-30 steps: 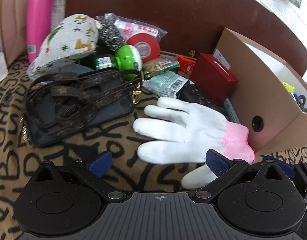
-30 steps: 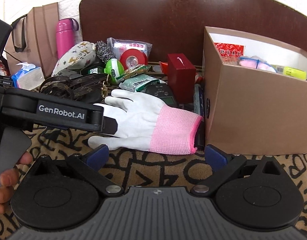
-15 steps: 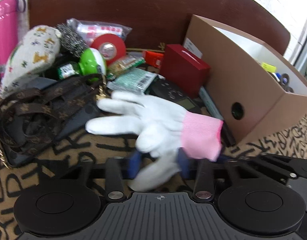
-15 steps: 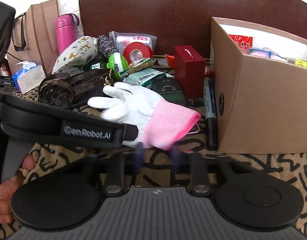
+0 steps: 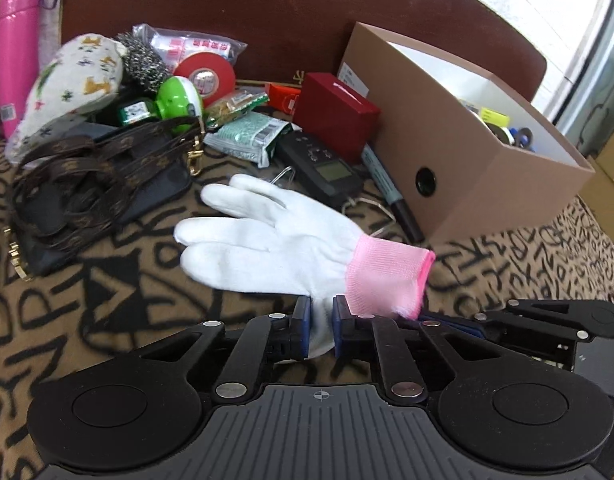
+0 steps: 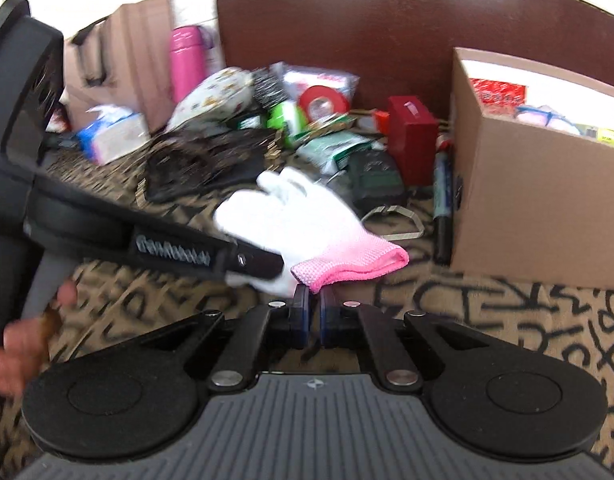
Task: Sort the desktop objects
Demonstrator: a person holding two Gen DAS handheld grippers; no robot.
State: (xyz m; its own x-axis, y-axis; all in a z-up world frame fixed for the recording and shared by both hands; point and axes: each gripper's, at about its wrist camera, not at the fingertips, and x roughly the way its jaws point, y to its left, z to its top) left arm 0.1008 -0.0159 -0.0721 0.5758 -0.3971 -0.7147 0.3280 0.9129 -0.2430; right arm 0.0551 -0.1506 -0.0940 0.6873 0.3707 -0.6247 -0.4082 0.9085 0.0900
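Note:
A white glove with a pink cuff [image 5: 279, 240] is lifted off the patterned cloth. My left gripper [image 5: 321, 320] is shut on its thumb part. My right gripper [image 6: 311, 312] is shut on the edge of the pink cuff [image 6: 347, 260]. The left gripper's body [image 6: 167, 248] crosses the right wrist view from the left, reaching the glove. The brown cardboard box [image 5: 459, 168] stands to the right of the glove, open on top, with small items inside; it also shows in the right wrist view [image 6: 535, 208].
A pile lies behind the glove: brown strap bag [image 5: 91, 176], red box [image 5: 335, 116], black device [image 5: 323, 168], marker [image 5: 391, 192], green packet [image 5: 251, 136], red tape roll [image 5: 205, 76], patterned pouch [image 5: 71, 80], pink bottle [image 5: 15, 48]. A tissue pack [image 6: 111, 136] lies far left.
Both grippers have closed on the glove, left on the thumb part and right on the cuff. The glove has been raised and pulled away from the pile, uncovering the black device and marker.

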